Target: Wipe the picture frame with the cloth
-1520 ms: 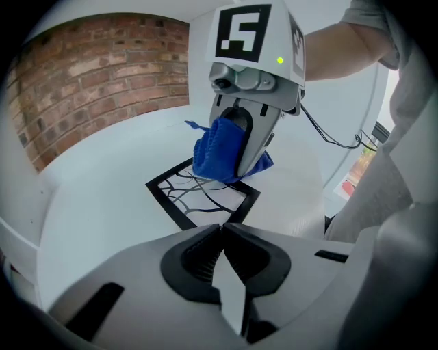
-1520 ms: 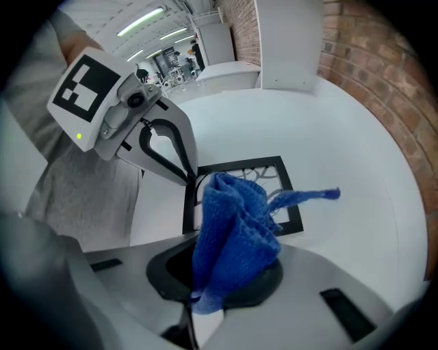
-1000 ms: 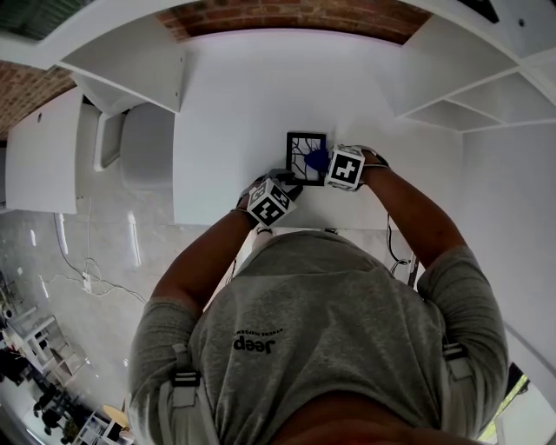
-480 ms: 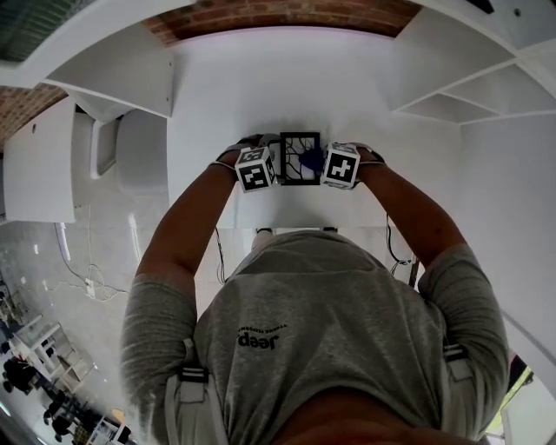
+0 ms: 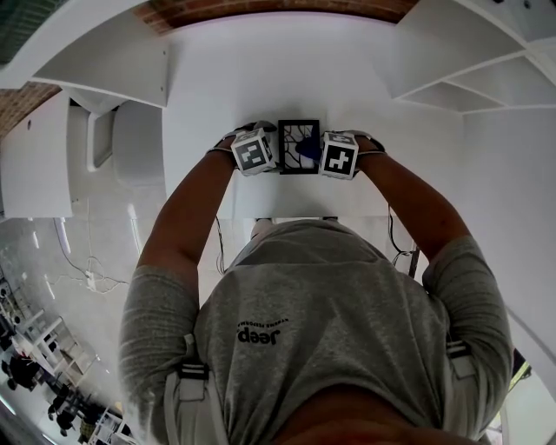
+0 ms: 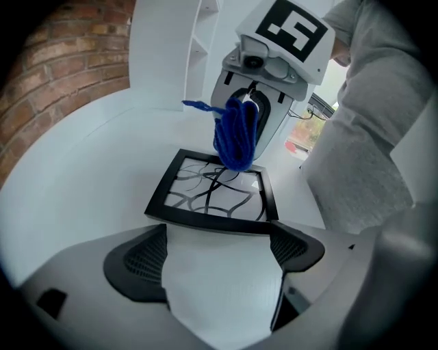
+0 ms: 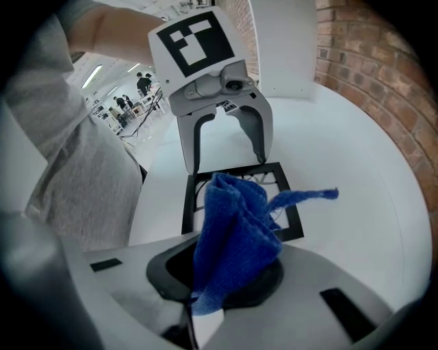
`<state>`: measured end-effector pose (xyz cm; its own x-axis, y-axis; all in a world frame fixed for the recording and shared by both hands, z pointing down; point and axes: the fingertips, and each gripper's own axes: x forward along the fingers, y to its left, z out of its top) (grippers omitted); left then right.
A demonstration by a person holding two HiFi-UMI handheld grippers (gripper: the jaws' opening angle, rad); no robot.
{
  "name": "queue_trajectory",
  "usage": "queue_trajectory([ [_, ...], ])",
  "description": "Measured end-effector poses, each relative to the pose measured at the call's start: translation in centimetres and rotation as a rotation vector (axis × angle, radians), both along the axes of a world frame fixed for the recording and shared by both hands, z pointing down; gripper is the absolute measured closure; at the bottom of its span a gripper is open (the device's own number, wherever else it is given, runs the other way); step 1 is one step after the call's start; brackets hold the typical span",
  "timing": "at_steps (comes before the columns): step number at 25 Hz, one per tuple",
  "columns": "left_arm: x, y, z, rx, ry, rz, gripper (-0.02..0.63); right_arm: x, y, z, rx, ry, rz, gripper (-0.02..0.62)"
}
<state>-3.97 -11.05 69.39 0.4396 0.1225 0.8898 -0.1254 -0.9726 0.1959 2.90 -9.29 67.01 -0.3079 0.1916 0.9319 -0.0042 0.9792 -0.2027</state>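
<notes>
Picture frame [image 6: 212, 198] flat on white table [image 5: 261, 78]. Left gripper [image 6: 219, 240] jaws just opened wide, nothing between. Right gripper [image 7: 220, 277] clamped on blue cloth [image 7: 233, 236], held over frame.

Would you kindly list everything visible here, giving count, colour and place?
picture frame: one, black, flat on table between both tools
cloth: one, blue, over frame
table: one, white, centre
shelves: several, white, both sides
brick wall: one, reddish, behind table
left tool: one, grey, jaws have just been opening, nothing between them, at frame's edge
right tool: one, grey, shut on cloth
</notes>
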Motion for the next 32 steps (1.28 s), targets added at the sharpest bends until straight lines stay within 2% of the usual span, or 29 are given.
queue_trajectory([
  [3,0.3,0.1,-0.4,0.053,0.046,0.056,0.144,-0.2,0.1,0.1,0.005,0.003,-0.008,0.535],
  [7,0.6,-0.7,-1.7,0.178,0.099,0.176,0.147,-0.3,0.0,0.1,-0.004,-0.016,0.018,0.535],
  [8,0.9,-1.3,-2.1,0.179,0.118,0.159,0.149,-0.2,0.0,0.1,-0.005,-0.02,0.026,0.535],
  [10,1.5,-3.0,-3.0,0.167,0.171,0.056,0.163,-0.2,0.0,0.1,-0.008,-0.027,0.037,0.535],
  [11,1.7,-3.9,-3.3,0.173,0.184,0.002,0.233,-0.2,0.0,0.0,-0.009,-0.029,0.04,0.535],
  [12,1.8,-4.7,-3.4,0.185,0.182,-0.038,0.376,-0.2,0.0,0.0,-0.01,-0.029,0.04,0.535],
  [13,1.8,-5.1,-3.3,0.195,0.17,-0.059,0.43,-0.2,0.0,0.0,-0.01,-0.029,0.039,0.535],
  [16,1.7,-5.1,-2.1,0.183,0.114,-0.058,0.43,-0.2,0.1,-0.1,-0.012,-0.033,0.032,0.535],
  [18,1.7,-5.1,-1.7,0.156,0.105,-0.06,0.437,-0.1,0.1,0.0,-0.013,-0.036,0.03,0.535],
  [22,1.7,-5.8,-1.8,0.135,0.13,-0.091,0.467,0.0,0.0,-0.1,-0.011,-0.038,0.031,0.535],
  [26,1.7,-6.0,-1.8,0.149,0.159,-0.115,0.483,-0.4,0.2,-0.3,0.023,-0.038,-0.014,0.535],
  [32,1.6,-6.2,-1.7,0.131,0.154,-0.137,0.496,-5.9,2.4,-1.5,0.046,-0.107,-0.14,0.535],
])
